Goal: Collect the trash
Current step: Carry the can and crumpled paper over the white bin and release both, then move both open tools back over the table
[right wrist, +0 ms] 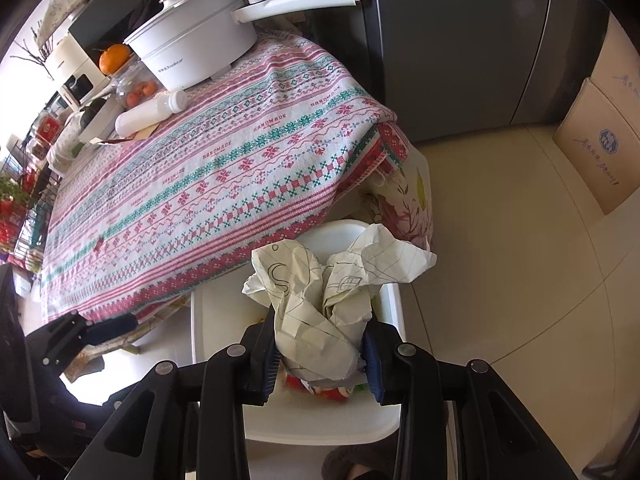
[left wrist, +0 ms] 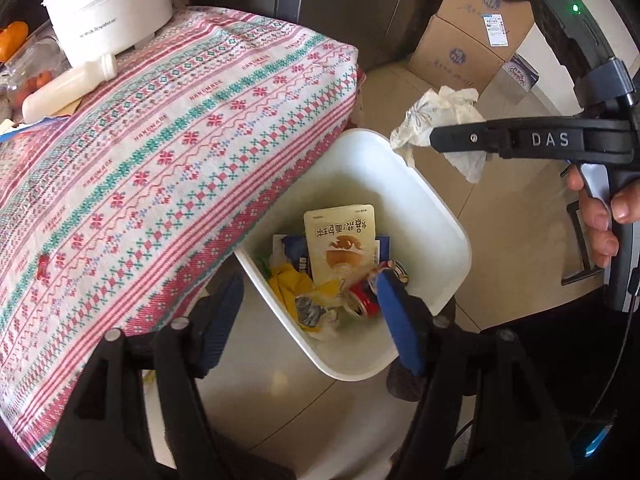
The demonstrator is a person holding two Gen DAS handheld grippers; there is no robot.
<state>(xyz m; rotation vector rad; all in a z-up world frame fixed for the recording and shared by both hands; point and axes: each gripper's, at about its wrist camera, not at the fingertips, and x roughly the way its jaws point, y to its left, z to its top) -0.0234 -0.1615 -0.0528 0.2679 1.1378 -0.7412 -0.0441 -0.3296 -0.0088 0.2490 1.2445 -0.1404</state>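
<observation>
A white trash bin stands on the floor beside the table and holds a snack packet, a red can and yellow wrappers. My left gripper is open and empty just above the bin. My right gripper is shut on a crumpled sheet of paper and holds it over the bin. In the left wrist view the paper hangs from the right gripper above the bin's far rim.
The table with a patterned cloth is left of the bin. On it stand a white pot, a white bottle and fruit. Cardboard boxes and a dark fridge stand beyond on the tile floor.
</observation>
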